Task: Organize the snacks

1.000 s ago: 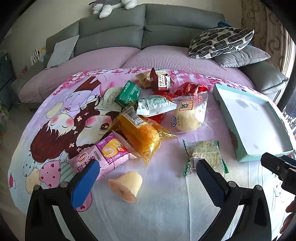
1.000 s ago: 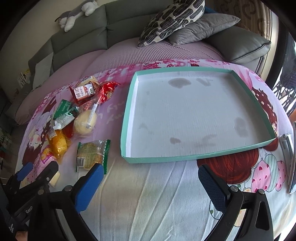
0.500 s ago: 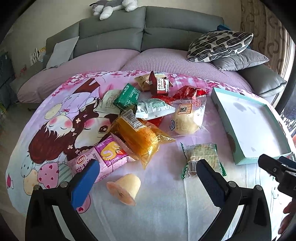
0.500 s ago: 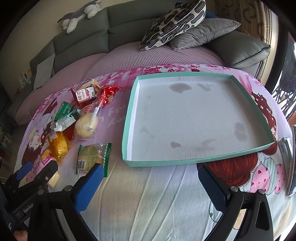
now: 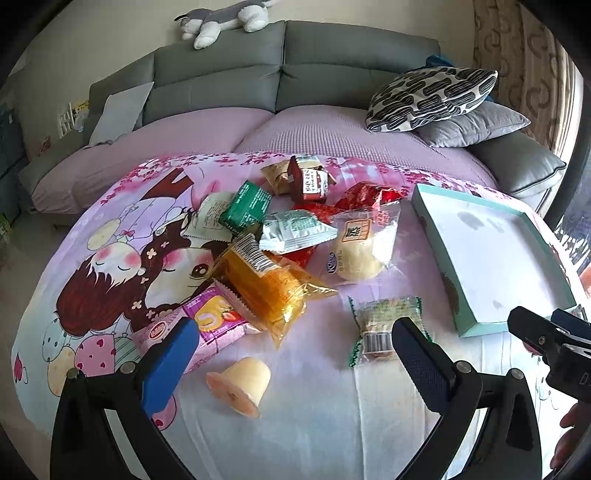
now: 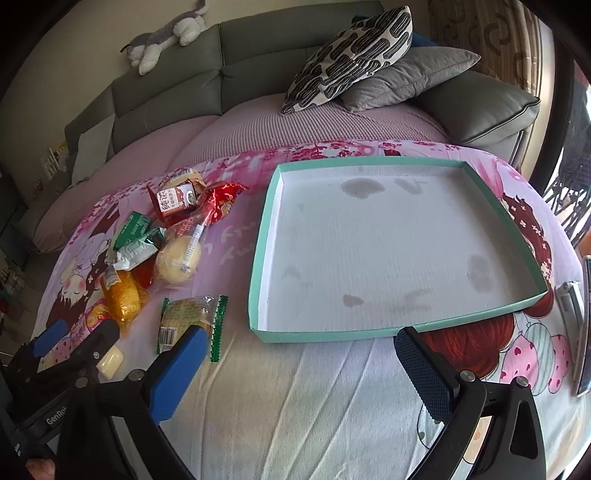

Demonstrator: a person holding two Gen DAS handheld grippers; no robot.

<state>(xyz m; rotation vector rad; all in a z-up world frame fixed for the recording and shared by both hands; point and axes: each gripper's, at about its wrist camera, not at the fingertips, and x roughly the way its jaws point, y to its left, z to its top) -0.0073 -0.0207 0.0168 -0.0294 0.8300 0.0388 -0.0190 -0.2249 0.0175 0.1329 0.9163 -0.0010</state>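
Observation:
A pile of wrapped snacks lies on a cartoon-print cloth: an orange cake pack, a pink wafer pack, a round bun in clear wrap, a green-edged biscuit pack, a jelly cup on its side, and a red drink carton. A shallow teal-rimmed tray stands empty to the right. My left gripper is open and empty, hovering just before the jelly cup. My right gripper is open and empty before the tray's near edge.
A grey sofa with a purple cover, a patterned cushion and a plush toy is behind the table. A phone-like object lies at the table's right edge. The biscuit pack also shows in the right wrist view.
Both grippers have drawn slightly back and up; the snacks and the tray look a little farther away. Nothing was picked up or moved.

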